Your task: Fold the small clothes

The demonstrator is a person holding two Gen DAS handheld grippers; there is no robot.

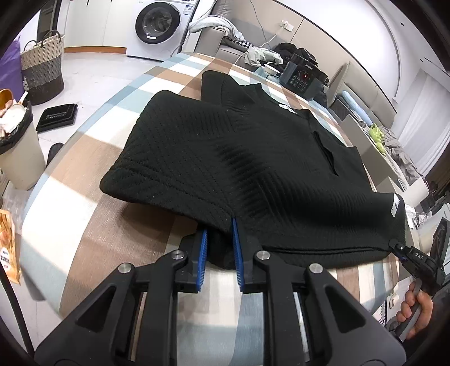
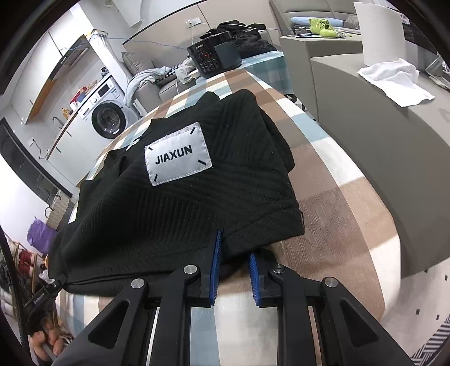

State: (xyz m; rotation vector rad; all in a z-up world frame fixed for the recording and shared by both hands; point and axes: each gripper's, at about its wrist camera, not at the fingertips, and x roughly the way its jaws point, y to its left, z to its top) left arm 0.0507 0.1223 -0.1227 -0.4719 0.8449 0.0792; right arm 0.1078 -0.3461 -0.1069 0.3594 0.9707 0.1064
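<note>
Your left gripper (image 1: 219, 247) and right gripper (image 2: 233, 261) each pinch the shirt's (image 1: 253, 157) near hem. A cooker (image 1: 302, 77) stands just beyond it on the table (image 1: 84, 225); nothing lies between.

My left wrist camera sits just behind my left gripper (image 1: 219, 233), looking steeply down and forward along its fingers, close over the near hem of the black garment (image 1: 253, 157); my right wrist camera does likewise behind my right gripper (image 2: 234, 247); both views share the garment, the checked tablecloth (image 1: 92, 219), the cooker (image 1: 302, 77) and the washing machine (image 1: 157, 26).
</note>
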